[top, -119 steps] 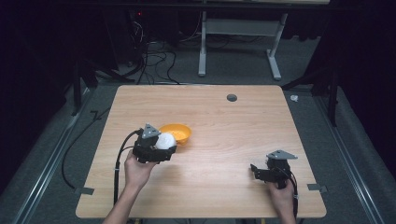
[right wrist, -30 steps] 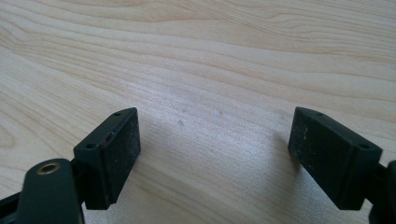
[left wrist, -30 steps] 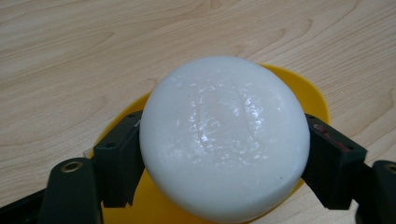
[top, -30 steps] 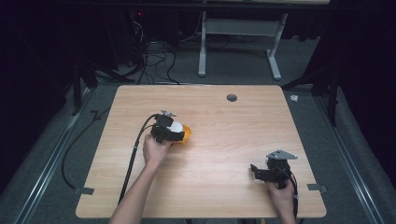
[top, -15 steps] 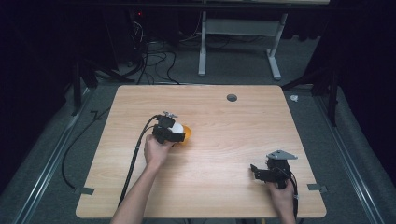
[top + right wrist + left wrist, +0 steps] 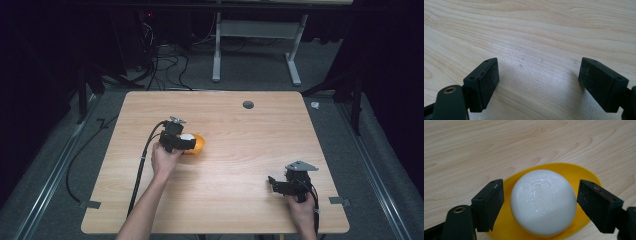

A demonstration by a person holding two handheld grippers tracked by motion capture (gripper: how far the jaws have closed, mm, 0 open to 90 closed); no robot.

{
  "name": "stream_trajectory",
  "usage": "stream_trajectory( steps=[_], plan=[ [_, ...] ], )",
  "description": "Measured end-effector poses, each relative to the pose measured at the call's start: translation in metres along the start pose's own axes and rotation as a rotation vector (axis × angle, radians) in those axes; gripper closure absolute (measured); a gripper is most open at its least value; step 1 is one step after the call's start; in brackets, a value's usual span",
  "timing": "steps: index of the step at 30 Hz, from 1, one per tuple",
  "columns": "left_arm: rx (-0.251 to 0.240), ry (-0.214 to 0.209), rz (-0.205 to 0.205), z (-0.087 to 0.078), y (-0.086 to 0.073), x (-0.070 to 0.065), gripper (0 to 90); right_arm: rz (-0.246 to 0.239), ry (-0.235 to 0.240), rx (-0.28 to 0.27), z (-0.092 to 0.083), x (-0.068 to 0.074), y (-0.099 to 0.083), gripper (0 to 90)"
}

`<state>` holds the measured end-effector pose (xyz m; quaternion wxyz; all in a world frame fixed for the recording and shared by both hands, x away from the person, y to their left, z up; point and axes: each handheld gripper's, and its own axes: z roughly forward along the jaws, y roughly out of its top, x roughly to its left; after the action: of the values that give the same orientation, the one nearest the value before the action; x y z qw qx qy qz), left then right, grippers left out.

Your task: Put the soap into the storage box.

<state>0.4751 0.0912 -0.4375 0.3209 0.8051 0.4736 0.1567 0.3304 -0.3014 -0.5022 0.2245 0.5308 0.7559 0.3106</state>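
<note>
Left gripper view: the ball (image 6: pixel 543 202) sits in the yellow bowl (image 6: pixel 584 173), between the left gripper's (image 6: pixel 540 205) pads. Those jaws have just been opening, slim gaps either side, gripping nothing.

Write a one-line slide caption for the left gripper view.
Left claw just opened, its pads clear of the white ball now sitting in the yellow bowl on the wooden table.

Counter (image 6: pixel 240 165): pale wood-grain finish, smooth, matt with a faint sheen. Bowl (image 6: pixel 579 173): yellow plastic, smooth, slightly glossy. Ball (image 6: pixel 543 201): white, smooth, glossy, with faint surface mottling near the top. Left gripper (image 6: pixel 540 206) and right gripper (image 6: pixel 539 85): black, matt pads, lightly scuffed and dusty; brass-coloured metal eyelet at one jaw base.
</note>
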Motion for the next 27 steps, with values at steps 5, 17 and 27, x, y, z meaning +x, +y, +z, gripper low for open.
stream_trajectory(
  steps=[5, 17, 27],
  plan=[
    [-0.029, 0.004, 0.004, -0.009, 0.001, 0.001, 23.0, 0.002, -0.001, 0.001, 0.000, 0.000, 0.000, 17.7],
    [-0.053, 0.000, 0.015, -0.025, 0.001, 0.005, 22.5, -0.001, -0.001, 0.000, 0.000, 0.000, 0.000, 17.6],
    [-0.079, 0.001, 0.011, -0.037, -0.002, 0.010, 21.9, -0.003, -0.001, 0.000, 0.000, 0.000, 0.000, 17.6]
  ],
)
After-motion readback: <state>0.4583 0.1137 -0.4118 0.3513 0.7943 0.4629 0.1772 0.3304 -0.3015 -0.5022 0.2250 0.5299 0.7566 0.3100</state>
